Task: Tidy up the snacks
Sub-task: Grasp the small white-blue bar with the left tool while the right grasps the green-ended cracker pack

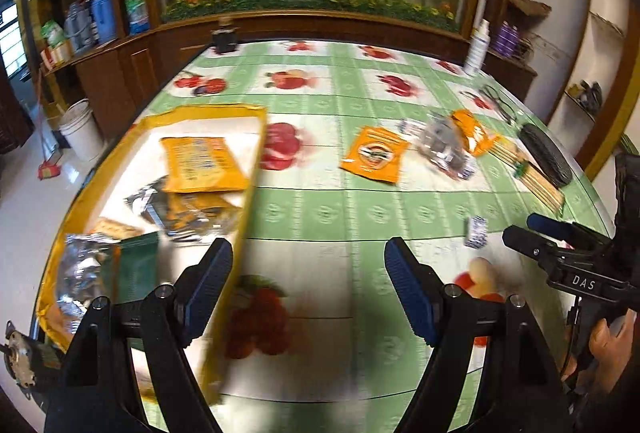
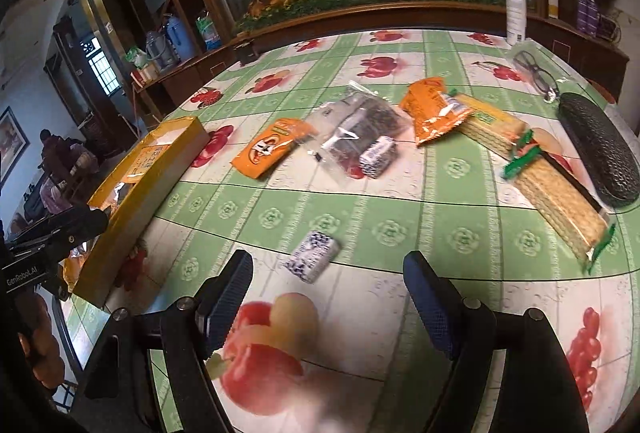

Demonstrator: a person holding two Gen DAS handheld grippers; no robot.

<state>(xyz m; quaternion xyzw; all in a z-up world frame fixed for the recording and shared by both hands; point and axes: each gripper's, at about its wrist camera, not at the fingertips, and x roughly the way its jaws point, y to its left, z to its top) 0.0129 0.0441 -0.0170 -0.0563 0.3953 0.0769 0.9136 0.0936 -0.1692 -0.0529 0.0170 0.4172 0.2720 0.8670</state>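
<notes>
Both claws gape wide, holding nothing: left claw point(image 1: 308, 285) by the yellow box point(image 1: 248, 193), right claw point(image 2: 328, 297) above the surface point(image 2: 400, 205); a small packet point(image 2: 312, 261) lies just beyond; farther, orange pouch point(image 2: 276, 147), clear bag point(image 2: 356, 129), crackers point(image 2: 556, 209).

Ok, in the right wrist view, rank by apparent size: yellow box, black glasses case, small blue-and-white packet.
1. yellow box, largest
2. black glasses case
3. small blue-and-white packet, smallest, though nearest the camera
</notes>
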